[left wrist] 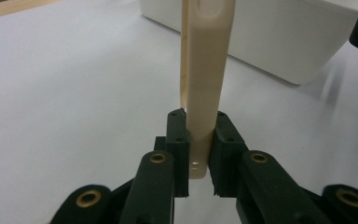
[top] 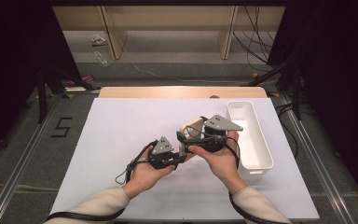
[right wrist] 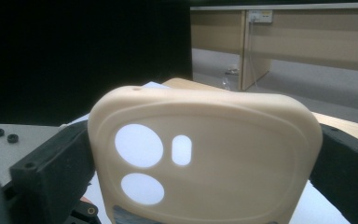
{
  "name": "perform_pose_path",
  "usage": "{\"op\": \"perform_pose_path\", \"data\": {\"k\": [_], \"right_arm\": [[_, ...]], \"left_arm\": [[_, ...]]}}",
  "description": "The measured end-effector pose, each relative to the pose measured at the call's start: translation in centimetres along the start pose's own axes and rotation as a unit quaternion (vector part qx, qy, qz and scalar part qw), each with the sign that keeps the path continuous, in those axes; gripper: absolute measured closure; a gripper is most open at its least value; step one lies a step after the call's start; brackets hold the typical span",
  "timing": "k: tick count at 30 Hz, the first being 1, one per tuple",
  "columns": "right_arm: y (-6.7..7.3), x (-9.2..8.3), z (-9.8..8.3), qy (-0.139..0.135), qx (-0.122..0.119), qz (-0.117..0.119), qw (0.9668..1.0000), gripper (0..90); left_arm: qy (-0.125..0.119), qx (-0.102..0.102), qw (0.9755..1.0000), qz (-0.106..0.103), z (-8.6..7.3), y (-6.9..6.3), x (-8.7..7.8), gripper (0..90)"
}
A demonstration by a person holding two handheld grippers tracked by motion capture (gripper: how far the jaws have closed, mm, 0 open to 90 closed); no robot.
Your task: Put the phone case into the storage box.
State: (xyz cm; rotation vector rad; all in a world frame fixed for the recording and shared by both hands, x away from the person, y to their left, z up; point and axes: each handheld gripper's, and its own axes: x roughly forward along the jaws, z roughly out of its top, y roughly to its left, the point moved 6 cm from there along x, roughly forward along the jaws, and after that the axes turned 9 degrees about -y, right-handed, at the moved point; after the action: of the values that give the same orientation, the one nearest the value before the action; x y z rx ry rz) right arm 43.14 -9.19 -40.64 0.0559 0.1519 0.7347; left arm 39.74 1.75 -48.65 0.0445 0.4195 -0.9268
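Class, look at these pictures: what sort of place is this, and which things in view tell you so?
Probably a lab set up for recording handling tasks: a white-covered table ringed by black curtains, cables trailing over the grey floor, and a person's hands working two black handheld grippers on a beige phone case.

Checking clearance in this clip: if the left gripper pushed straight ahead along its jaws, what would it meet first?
Probably the white rectangular plastic bin, beyond the beige phone case the left gripper holds; depth is unclear.
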Motion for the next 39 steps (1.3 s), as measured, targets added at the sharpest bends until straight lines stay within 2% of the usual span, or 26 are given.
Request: {"op": "perform_pose_path", "data": {"k": [7,26,32,39], "right_arm": [[0.1,-0.09,0.0,-0.004,0.0,0.002,1.0,10.1],[0.37,-0.12,0.21,-0.013,-0.013,0.005,0.9998,12.1],[0.25,-0.18,0.25,-0.014,-0.006,0.0,0.9999,12.2],[0.14,-0.2,0.31,-0.018,-0.002,0.0,0.9998,12.2]], "left_arm": [[0.001,0.0,1.0,-0.001,0.07,0.07,-0.07,79.4],[-0.01,0.005,0.9999,-0.001,0.21,0.17,-0.09,79.1],[-0.011,0.006,0.9999,-0.001,0.26,0.16,-0.15,78.9],[-0.017,0.018,0.9997,-0.002,0.31,0.19,-0.19,77.8]]}}
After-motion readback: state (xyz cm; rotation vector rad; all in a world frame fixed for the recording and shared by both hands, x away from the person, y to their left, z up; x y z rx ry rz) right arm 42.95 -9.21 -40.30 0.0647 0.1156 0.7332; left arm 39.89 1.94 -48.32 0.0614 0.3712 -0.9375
